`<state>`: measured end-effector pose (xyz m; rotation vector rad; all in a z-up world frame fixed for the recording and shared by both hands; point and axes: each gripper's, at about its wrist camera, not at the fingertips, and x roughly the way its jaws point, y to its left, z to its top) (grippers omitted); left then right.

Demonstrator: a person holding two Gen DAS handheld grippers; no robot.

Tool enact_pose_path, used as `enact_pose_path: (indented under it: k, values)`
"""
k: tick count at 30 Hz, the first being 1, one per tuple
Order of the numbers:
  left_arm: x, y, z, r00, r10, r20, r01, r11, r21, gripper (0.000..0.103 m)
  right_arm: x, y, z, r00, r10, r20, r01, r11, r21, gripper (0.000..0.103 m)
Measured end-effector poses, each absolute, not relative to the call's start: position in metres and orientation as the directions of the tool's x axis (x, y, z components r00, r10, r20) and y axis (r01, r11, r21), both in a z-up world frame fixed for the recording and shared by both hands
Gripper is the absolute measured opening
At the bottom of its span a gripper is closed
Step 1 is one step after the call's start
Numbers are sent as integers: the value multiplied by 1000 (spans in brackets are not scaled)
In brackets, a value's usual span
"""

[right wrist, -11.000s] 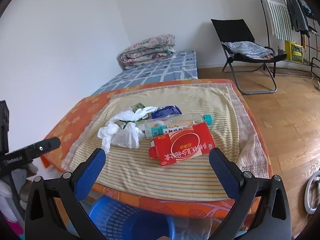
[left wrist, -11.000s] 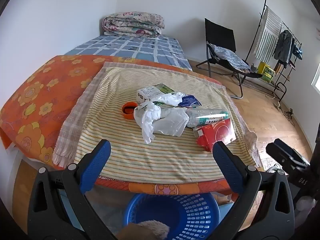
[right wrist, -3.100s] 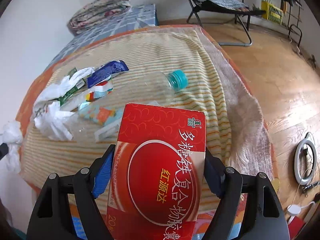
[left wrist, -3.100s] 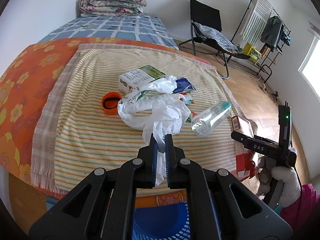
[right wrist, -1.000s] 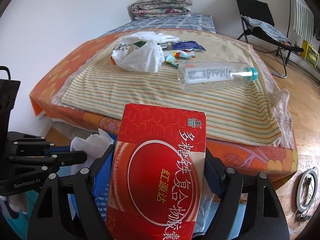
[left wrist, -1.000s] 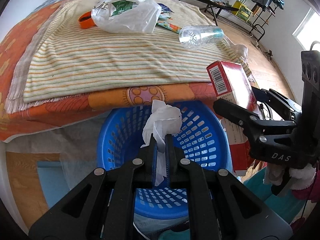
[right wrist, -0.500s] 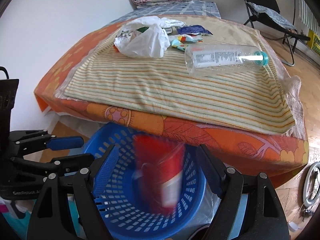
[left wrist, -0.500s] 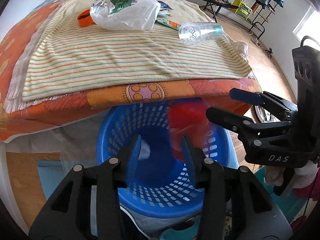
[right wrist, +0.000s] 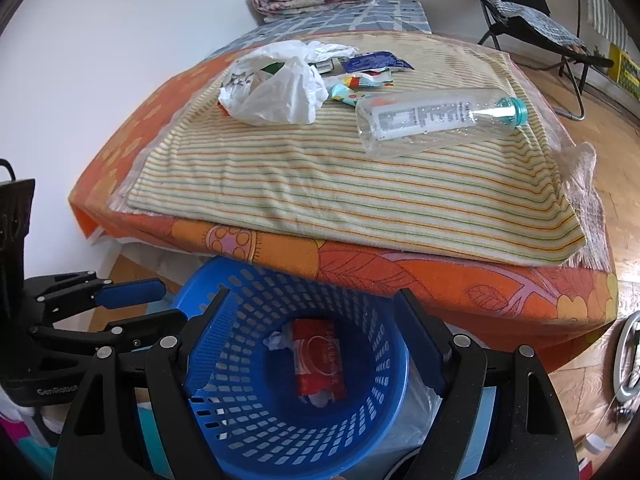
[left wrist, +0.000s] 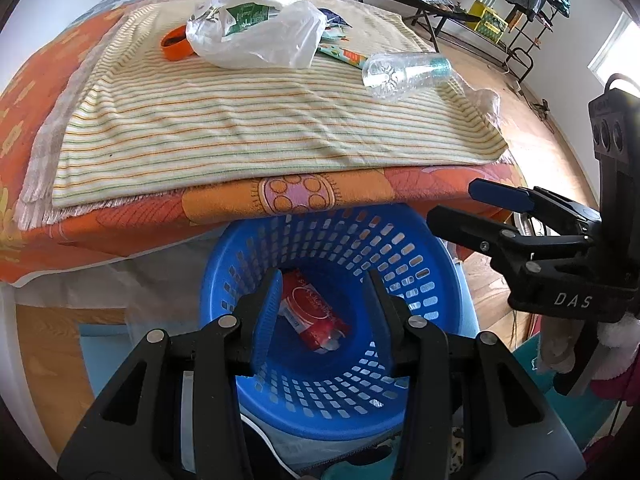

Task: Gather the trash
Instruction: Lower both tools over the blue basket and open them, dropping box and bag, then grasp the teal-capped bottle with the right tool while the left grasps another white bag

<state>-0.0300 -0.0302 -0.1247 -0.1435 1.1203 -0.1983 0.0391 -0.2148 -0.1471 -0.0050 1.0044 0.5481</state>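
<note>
Both grippers hang over the blue basket (left wrist: 424, 280), fingers apart and empty: the left gripper (left wrist: 324, 312) and the right gripper (right wrist: 316, 332). The red box (right wrist: 318, 360) lies on the basket floor, below and between each pair of fingers, a white wad (right wrist: 278, 340) beside it. On the striped cloth (right wrist: 360, 188) lie a bottle (right wrist: 432, 120), a plastic bag (right wrist: 280, 92) and wrappers (right wrist: 364, 80)
</note>
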Motion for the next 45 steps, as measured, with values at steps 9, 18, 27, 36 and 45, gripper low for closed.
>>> enact_pose_path:
  k: [9,18,27,36,45]
  values:
    - [-19,-27,-112,460,-222,-859,74,974,-213,42,51,-225,-140,424,442,-790,-393,876,280,80]
    - [6,-16,-89,534,-174,-827,47,983,-176,42,72,-247,-133,445,451,-774,-309,888,340,80]
    - [42,4,-61,610,-120,-783,13,990,-142,42,109,-273,-122,474,457,-753,-198,888,415,80]
    - [86,23,-44,662,-39,-749,-14,998,-65,42,147,-299,-118,472,485,-736,-63,852,520,80]
    - [127,43,-55,642,-37,-766,-48,995,-89,42,188,-302,-129,458,485,-745,8,836,549,80]
